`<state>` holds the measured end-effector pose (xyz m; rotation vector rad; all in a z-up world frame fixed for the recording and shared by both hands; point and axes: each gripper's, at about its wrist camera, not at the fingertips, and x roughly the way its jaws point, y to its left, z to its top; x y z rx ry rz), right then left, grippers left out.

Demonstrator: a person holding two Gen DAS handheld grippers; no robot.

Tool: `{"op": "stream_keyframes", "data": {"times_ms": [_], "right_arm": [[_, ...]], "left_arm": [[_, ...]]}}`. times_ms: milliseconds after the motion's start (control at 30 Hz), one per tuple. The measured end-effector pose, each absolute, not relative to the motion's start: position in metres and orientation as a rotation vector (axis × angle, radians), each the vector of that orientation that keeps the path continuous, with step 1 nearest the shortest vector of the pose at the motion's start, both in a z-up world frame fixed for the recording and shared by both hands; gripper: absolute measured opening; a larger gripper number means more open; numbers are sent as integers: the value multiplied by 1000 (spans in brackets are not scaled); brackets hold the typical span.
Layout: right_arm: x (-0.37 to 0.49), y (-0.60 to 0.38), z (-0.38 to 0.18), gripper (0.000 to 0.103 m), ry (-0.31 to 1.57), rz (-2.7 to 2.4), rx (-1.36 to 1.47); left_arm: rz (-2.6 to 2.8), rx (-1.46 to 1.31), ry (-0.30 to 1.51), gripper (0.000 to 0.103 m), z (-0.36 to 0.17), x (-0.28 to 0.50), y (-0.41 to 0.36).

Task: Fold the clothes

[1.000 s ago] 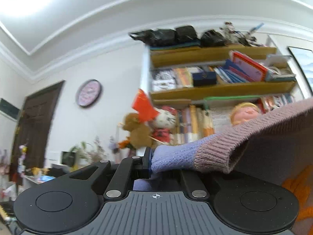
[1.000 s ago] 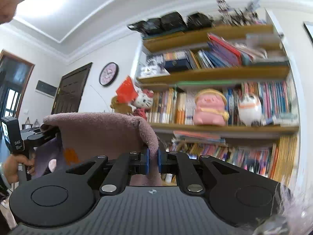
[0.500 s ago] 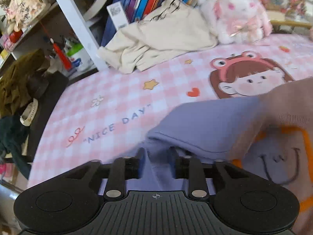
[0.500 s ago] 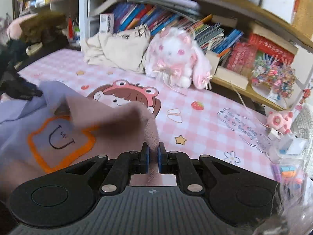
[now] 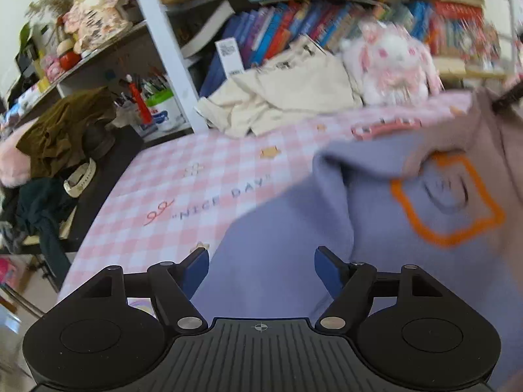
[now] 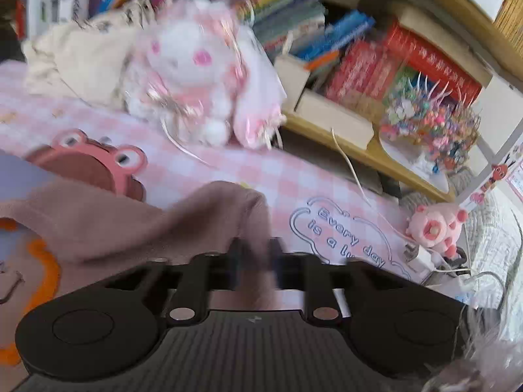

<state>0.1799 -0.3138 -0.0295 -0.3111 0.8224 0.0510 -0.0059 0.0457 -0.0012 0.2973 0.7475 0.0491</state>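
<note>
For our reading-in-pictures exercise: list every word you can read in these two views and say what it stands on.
"NICE DAY": pink checked sheet.
"Every day is a lu…": same sheet, in a cloud outline, cut off by the right claw.
Book spines and the white tag: too blurred to read.

Each handheld gripper has a black ribbed body behind the fingers, flanked by two round black discs with black linkage arms on silver pivot screws. The left gripper [image 5: 261,261] carries blue fingertips [image 5: 196,269]; the right gripper [image 6: 253,261] is motion-blurred.
</note>
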Motion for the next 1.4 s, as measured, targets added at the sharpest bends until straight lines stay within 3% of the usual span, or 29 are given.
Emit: {"op": "stream_keyframes", "data": {"times_ms": [33,133,200,533,833,1033,1100,1167,1200,1400], "right_arm": [[178,-314,-32,57,821,56,-291],[153,-311,-27,76,783,103,-192],[127,-301,-23,80,761,141,-161],[6,-213,-32,84,816,439,-170],[-14,-188,-58,81,904,416,-280],[-18,-189,-63,81,937,351,-228],[-18,-187,-63,82,939,311,-215],[-17,-185,-63,82,949,289,-204],[-16,-185,-63,82,955,278,-199],[-16,-179,-62,83,990,227,-162]], "left_arm": [[43,327,754,73,-3,-10,42],[0,398,747,73,-8,-24,28],[-28,419,753,73,-13,-29,19],[-70,515,750,73,-37,-33,-9],[-86,533,697,71,-50,0,-14],[-82,493,684,57,-59,37,-14],[-85,466,694,41,-61,47,-8],[-111,422,711,13,-61,56,2],[-122,394,715,7,-60,59,8],[-109,273,643,3,-20,87,60]]}}
